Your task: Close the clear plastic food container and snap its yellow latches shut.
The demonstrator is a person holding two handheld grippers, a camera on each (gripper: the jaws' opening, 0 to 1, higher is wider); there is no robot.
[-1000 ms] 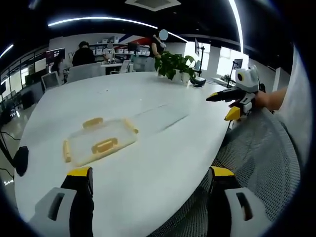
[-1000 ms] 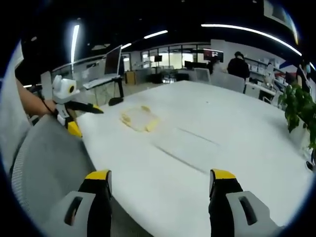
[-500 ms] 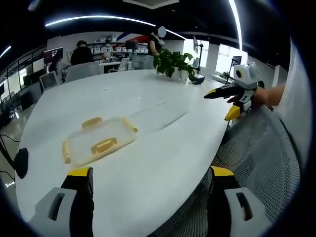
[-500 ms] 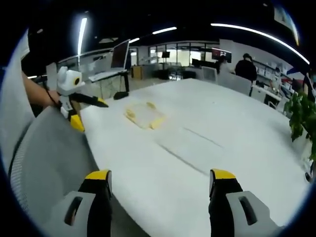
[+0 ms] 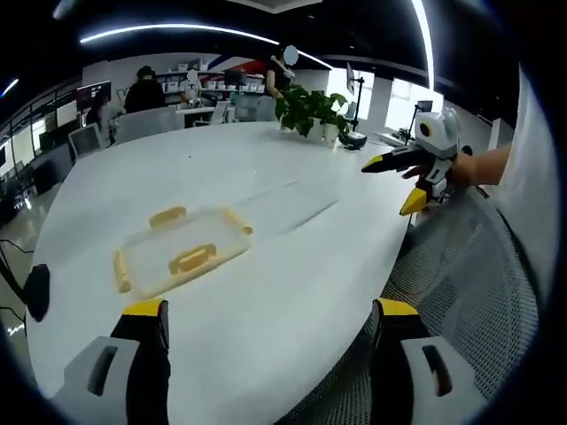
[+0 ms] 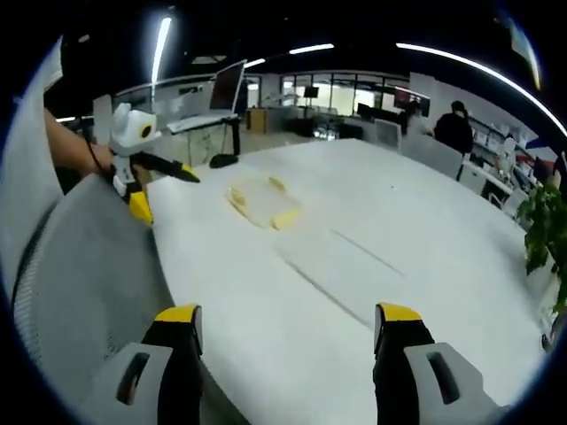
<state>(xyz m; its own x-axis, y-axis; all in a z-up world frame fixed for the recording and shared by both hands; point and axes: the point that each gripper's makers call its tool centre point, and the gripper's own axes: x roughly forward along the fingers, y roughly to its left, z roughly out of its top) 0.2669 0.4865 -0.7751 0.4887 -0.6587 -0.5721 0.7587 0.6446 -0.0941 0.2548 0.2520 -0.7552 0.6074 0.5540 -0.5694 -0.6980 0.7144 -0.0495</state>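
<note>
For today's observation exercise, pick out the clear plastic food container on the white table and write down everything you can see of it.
The clear plastic food container is a shallow, see-through rectangle, so faint that the white table shows through it. Yellow latches sit along its sides; four can be counted in the left gripper view. It lies flat on the table, nothing on it, and neither gripper touches it. In the right gripper view it sits far off, near the table's edge. Whether its lid is on cannot be told.
</note>
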